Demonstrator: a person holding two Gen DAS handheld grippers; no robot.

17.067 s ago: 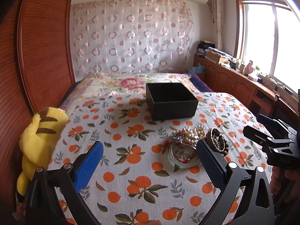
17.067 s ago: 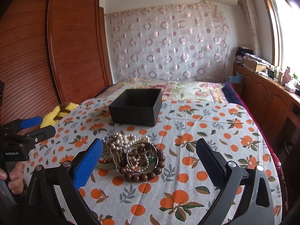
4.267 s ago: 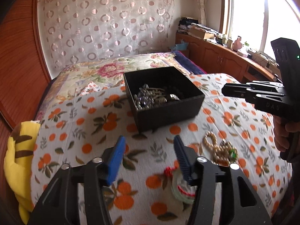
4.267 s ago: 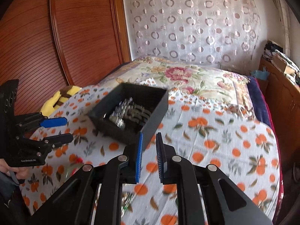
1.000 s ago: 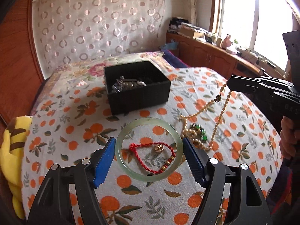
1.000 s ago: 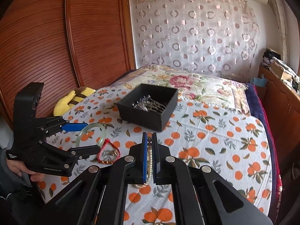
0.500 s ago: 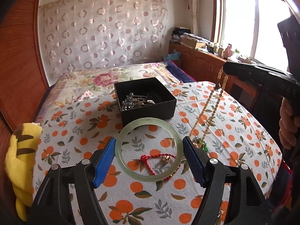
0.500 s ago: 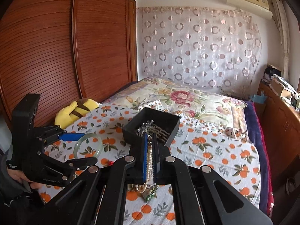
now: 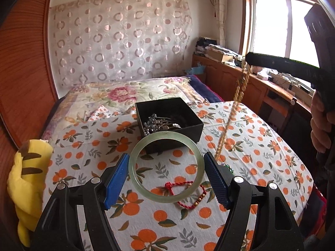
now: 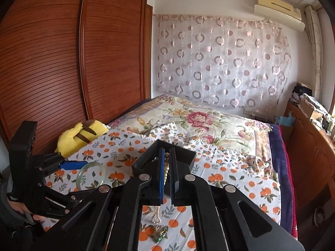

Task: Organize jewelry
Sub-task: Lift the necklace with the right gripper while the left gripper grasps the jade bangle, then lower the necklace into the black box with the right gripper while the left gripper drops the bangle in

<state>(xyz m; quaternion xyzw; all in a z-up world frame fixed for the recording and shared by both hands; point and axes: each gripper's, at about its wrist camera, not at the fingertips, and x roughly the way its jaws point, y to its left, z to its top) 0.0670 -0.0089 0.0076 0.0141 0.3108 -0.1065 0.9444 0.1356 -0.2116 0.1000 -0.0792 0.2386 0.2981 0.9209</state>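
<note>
My left gripper (image 9: 166,165) is shut on a pale green jade bangle (image 9: 136,154) and holds it above the orange-print cloth, in front of the black box (image 9: 189,117). The box holds silvery jewelry (image 9: 155,122). My right gripper (image 10: 166,156) is shut on a pearl necklace (image 10: 166,171) that hangs down; its green pendant (image 10: 160,235) touches the cloth. The left wrist view shows the necklace (image 9: 229,121) hanging right of the box. A red cord bracelet (image 9: 184,190) lies on the cloth below the bangle. The bangle also shows in the right wrist view (image 10: 80,174).
A yellow plush toy (image 9: 27,177) lies at the bed's left edge. A wooden wardrobe (image 10: 62,62) stands on the left. A wooden counter (image 9: 272,87) with clutter runs under the window on the right. A floral quilt (image 10: 209,121) covers the far bed.
Both grippers have risen. The bangle is higher above the cloth and nearer the box. The necklace is lifted further, with only its pendant end on the cloth.
</note>
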